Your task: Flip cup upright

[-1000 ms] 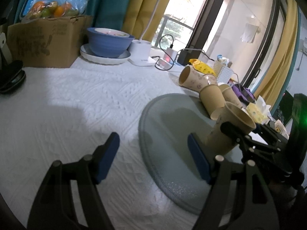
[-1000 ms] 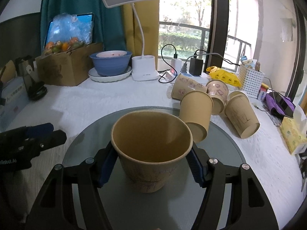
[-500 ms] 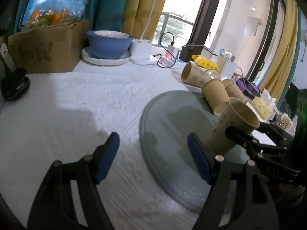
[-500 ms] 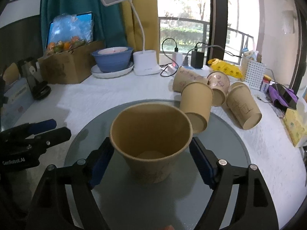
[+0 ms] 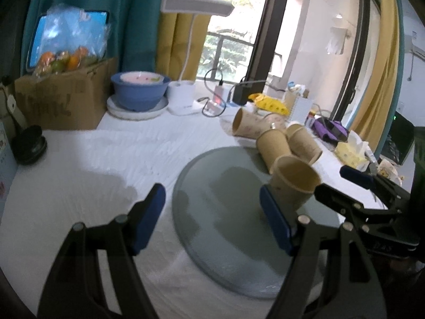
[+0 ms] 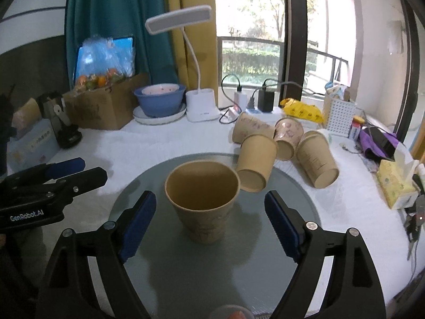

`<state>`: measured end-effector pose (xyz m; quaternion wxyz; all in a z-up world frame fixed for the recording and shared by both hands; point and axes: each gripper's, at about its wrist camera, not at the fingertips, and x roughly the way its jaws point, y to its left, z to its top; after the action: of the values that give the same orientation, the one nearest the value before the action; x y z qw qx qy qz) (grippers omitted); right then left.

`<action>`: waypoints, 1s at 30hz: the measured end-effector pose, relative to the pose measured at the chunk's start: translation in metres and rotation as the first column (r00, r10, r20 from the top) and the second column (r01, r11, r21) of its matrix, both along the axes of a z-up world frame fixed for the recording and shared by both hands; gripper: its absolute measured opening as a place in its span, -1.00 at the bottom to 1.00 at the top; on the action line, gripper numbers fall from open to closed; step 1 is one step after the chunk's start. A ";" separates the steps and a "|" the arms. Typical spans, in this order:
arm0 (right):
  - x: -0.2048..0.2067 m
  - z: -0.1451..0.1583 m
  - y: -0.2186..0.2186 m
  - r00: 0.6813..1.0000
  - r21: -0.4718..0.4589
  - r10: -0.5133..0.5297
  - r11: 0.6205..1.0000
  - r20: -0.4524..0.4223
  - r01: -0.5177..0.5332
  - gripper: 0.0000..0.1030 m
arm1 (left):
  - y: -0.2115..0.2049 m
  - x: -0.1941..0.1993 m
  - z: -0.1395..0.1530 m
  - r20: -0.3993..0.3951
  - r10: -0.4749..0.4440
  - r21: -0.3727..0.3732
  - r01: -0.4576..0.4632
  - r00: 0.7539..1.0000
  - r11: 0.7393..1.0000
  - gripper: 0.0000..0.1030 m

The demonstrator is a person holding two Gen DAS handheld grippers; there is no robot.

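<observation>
A brown paper cup point(image 6: 203, 199) stands upright, mouth up, on the round grey glass disc point(image 6: 186, 273). My right gripper point(image 6: 209, 220) is open, its blue pads apart on either side of the cup and not touching it. In the left wrist view the same cup point(image 5: 292, 186) stands at the right, with the right gripper point(image 5: 353, 188) just behind it. My left gripper point(image 5: 212, 220) is open and empty, over the disc's left edge point(image 5: 186, 212). Several more paper cups point(image 6: 255, 159) lie on their sides at the disc's far edge.
The table has a white textured cloth point(image 5: 93, 159). At the back stand a cardboard box with fruit point(image 6: 103, 106), a blue bowl on a plate point(image 6: 159, 101), a white desk lamp point(image 6: 199, 106), chargers and cables. A white basket point(image 6: 340, 117) and tissue pack point(image 6: 393, 186) are at right.
My right gripper opened and let go of the cup, which now stands upright on the disc. The gripper drew back a little. The left gripper stayed open and rose slightly.
</observation>
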<state>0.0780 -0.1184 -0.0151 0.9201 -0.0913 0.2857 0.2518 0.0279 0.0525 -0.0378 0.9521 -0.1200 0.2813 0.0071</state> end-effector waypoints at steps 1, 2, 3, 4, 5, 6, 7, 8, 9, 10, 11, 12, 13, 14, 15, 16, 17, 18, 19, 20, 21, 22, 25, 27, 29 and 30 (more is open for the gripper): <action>-0.002 0.004 -0.003 1.000 0.005 -0.003 1.000 0.007 0.003 0.67 | -0.002 -0.001 0.003 0.007 -0.002 0.002 0.002 1.000 1.000 0.45; -0.003 0.008 -0.005 1.000 0.008 -0.006 1.000 0.014 0.006 0.67 | -0.004 -0.003 0.007 0.016 -0.004 0.005 0.004 1.000 1.000 0.45; -0.005 0.012 -0.007 1.000 0.013 -0.010 1.000 0.022 0.010 0.67 | -0.006 -0.004 0.011 0.023 -0.006 0.009 0.006 1.000 1.000 0.45; -0.007 0.016 -0.010 0.999 0.017 -0.014 1.000 0.029 0.013 0.67 | -0.009 -0.007 0.015 0.034 -0.009 0.014 0.008 0.999 1.000 0.45; -0.009 0.020 -0.012 0.999 0.021 -0.016 1.000 0.036 0.015 0.67 | -0.011 -0.009 0.019 0.044 -0.011 0.017 0.010 0.999 1.000 0.45; -0.011 0.025 -0.014 0.999 0.026 -0.020 1.000 0.046 0.018 0.67 | -0.012 -0.011 0.022 0.054 -0.014 0.020 0.013 0.998 1.000 0.45; -0.013 0.030 -0.017 0.998 0.027 -0.025 0.999 0.055 0.024 0.67 | -0.014 -0.013 0.027 0.065 -0.014 0.023 0.013 0.998 1.000 0.45; -0.014 0.034 -0.018 0.998 0.029 -0.030 0.999 0.063 0.028 0.67 | -0.015 -0.015 0.031 0.076 -0.012 0.031 0.009 0.997 0.999 0.45; -0.016 0.040 -0.021 0.997 0.033 -0.037 0.999 0.074 0.034 0.67 | -0.017 -0.018 0.035 0.088 -0.003 0.049 -0.001 0.996 0.999 0.45; -0.018 0.045 -0.023 0.996 0.036 -0.043 0.999 0.084 0.040 0.67 | -0.019 -0.020 0.038 0.102 0.007 0.071 -0.015 0.995 0.997 0.45; -0.020 0.051 -0.025 0.994 0.037 -0.051 0.998 0.096 0.048 0.67 | -0.022 -0.023 0.042 0.118 0.017 0.092 -0.028 0.993 0.995 0.45; -0.022 0.054 -0.028 0.993 0.037 -0.057 0.998 0.104 0.053 0.67 | -0.024 -0.026 0.047 0.136 0.022 0.107 -0.036 0.990 0.994 0.45; -0.024 0.058 -0.031 0.991 0.039 -0.065 0.997 0.114 0.061 0.67 | -0.026 -0.029 0.052 0.154 0.021 0.115 -0.039 0.988 0.993 0.45; -0.025 0.062 -0.033 0.990 0.041 -0.071 0.997 0.123 0.066 0.67 | -0.028 -0.031 0.056 0.170 0.022 0.121 -0.043 0.985 0.992 0.45; -0.028 0.066 -0.037 0.988 0.045 -0.079 0.996 0.135 0.073 0.67 | -0.030 -0.034 0.061 0.187 0.022 0.129 -0.047 0.982 0.991 0.45; -0.029 0.070 -0.040 0.986 0.047 -0.084 0.996 0.141 0.078 0.67 | -0.032 -0.037 0.066 0.203 0.020 0.135 -0.048 0.979 0.990 0.45; -0.031 0.073 -0.042 0.985 0.049 -0.088 0.995 0.147 0.082 0.67 | -0.034 -0.039 0.071 0.218 0.016 0.139 -0.048 0.976 0.989 0.45; -0.032 0.078 -0.045 0.984 0.052 -0.092 0.995 0.154 0.085 0.67 | -0.036 -0.041 0.075 0.230 0.014 0.142 -0.048 0.973 0.989 0.45; -0.033 0.081 -0.047 0.983 0.055 -0.095 0.995 0.159 0.087 0.67 | -0.037 -0.043 0.078 0.242 0.014 0.142 -0.049 0.970 0.989 0.45; -0.035 0.085 -0.050 0.981 0.059 -0.097 0.994 0.166 0.089 0.67 | -0.038 -0.046 0.083 0.261 0.015 0.144 -0.054 0.965 0.988 0.46; -0.036 0.087 -0.052 0.980 0.062 -0.099 0.994 0.171 0.089 0.67 | -0.040 -0.048 0.088 0.275 0.017 0.149 -0.060 0.961 0.987 0.49; -0.038 0.089 -0.054 0.979 0.067 -0.101 0.994 0.176 0.090 0.67 | -0.042 -0.049 0.091 0.284 0.018 0.154 -0.064 0.959 0.986 0.56; -0.041 0.095 -0.061 0.975 0.078 -0.110 0.992 0.192 0.097 0.67 | -0.046 -0.054 0.101 0.325 0.016 0.157 -0.071 0.946 0.985 0.81; -0.042 0.098 -0.066 0.973 0.084 -0.119 0.991 0.198 0.104 0.67 | -0.050 -0.056 0.104 0.339 0.017 0.171 -0.079 0.941 0.982 0.82; -0.041 0.098 -0.069 0.972 0.088 -0.125 0.990 0.199 0.109 0.67 | -0.054 -0.057 0.105 0.347 0.024 0.180 -0.091 0.938 0.979 0.82; -0.041 0.098 -0.071 0.971 0.088 -0.129 0.990 0.199 0.113 0.67 | -0.055 -0.058 0.104 0.353 0.029 0.179 -0.099 0.935 0.979 0.82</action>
<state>0.0372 -0.1895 0.0830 0.9610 -0.0639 0.1848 0.1954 -0.0305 -0.0023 0.0666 0.9932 -0.0350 0.1020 0.0442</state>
